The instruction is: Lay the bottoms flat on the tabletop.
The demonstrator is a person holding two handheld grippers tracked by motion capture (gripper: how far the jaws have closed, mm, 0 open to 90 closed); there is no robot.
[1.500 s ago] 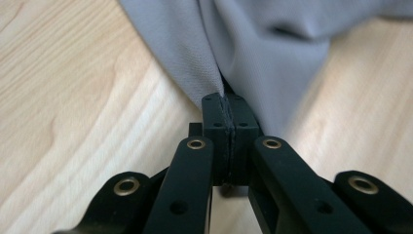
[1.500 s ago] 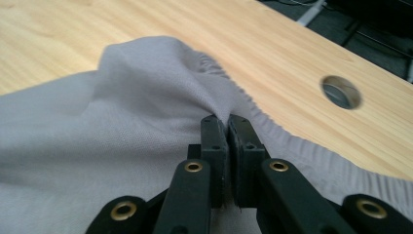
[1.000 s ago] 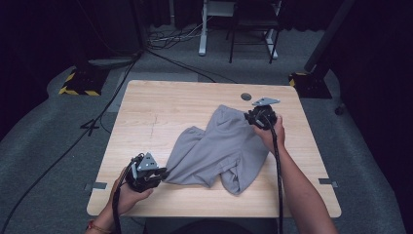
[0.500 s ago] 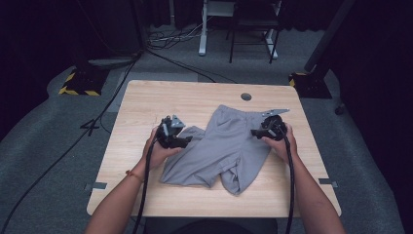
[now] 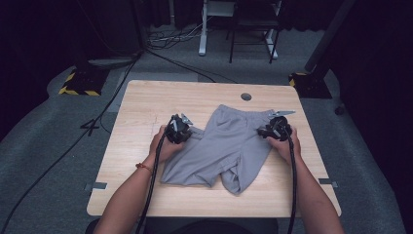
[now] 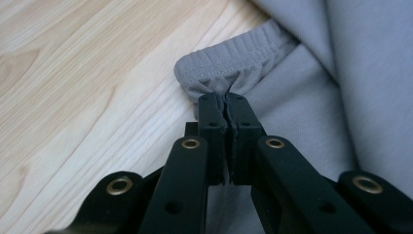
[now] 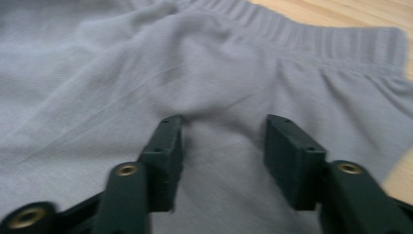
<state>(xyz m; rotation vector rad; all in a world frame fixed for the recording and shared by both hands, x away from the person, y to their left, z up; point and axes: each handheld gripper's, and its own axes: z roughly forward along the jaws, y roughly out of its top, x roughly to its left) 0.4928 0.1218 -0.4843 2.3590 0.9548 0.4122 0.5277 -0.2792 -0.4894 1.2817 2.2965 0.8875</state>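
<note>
Pinching grey shorts [image 6: 292,97] waistband with left gripper [image 6: 227,105]

The left hand-held gripper [image 6: 227,105] pinches the ribbed waistband corner of grey shorts [image 6: 311,97] lying on a pale wooden worktop [image 6: 83,83].

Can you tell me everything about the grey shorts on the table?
The grey shorts are soft, knitted-looking fabric with a ribbed elastic waistband. They lie rumpled on the wooden table, legs toward the person. The left hand-held gripper pinches the waistband's corner shut; the right hand-held gripper rests open on the cloth.
</note>
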